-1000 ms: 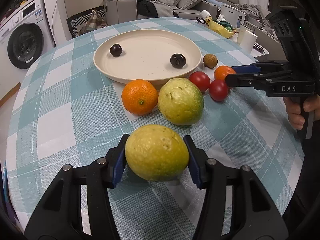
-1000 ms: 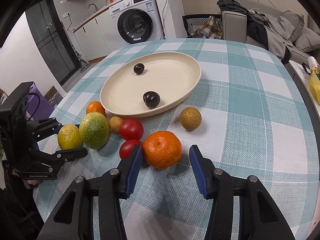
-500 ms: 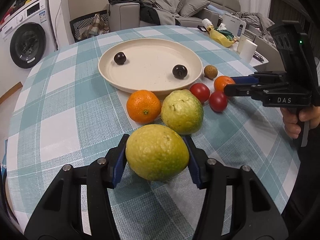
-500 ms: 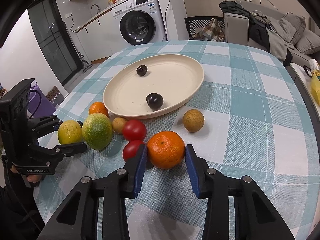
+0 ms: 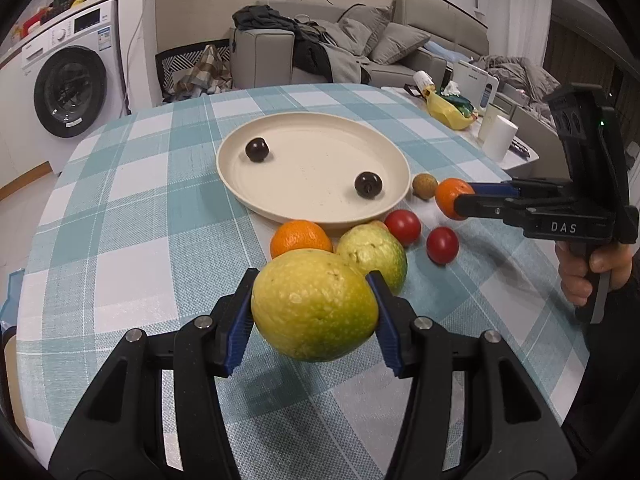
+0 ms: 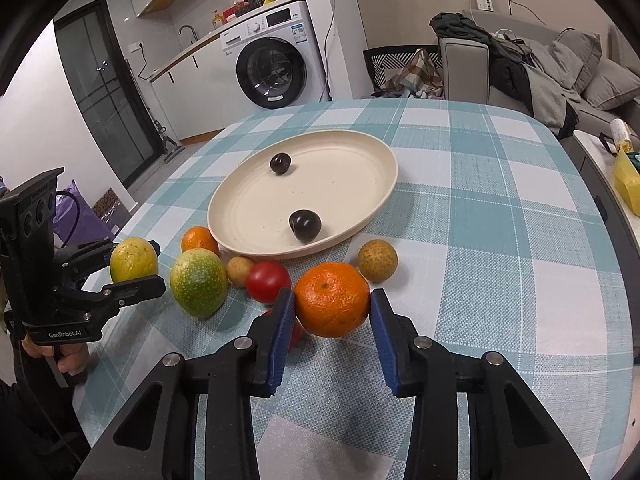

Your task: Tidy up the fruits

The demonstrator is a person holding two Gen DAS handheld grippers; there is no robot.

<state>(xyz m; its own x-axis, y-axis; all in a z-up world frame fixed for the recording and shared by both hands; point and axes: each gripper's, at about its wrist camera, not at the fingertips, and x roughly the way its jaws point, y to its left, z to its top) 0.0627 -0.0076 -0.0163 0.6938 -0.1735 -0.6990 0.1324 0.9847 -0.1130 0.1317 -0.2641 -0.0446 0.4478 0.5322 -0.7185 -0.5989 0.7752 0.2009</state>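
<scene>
My left gripper (image 5: 311,280) is shut on a yellow-green fruit (image 5: 316,312) and holds it just above the checked tablecloth. In the right wrist view that fruit (image 6: 133,260) shows at the far left. My right gripper (image 6: 332,298) is shut on a large orange (image 6: 332,300), with a blue pad against each side. The cream plate (image 5: 312,168) lies beyond both, holding two dark plums (image 5: 256,149) (image 5: 368,185). A smaller orange (image 5: 300,240), a green fruit (image 5: 374,252), two tomatoes (image 5: 404,222) (image 5: 442,245) and a brown fruit (image 5: 424,186) lie along its near rim.
The round table drops off on every side. A side table with a yellow bag (image 5: 448,110) and a white cup (image 5: 500,136) stands to the right. A washing machine (image 6: 276,68) and a sofa (image 5: 380,52) stand behind. A second small brown fruit (image 6: 240,270) lies beside one tomato.
The right jaws have come together onto the large orange, which sat loose between them. My left gripper has risen a little with the yellow-green fruit.
</scene>
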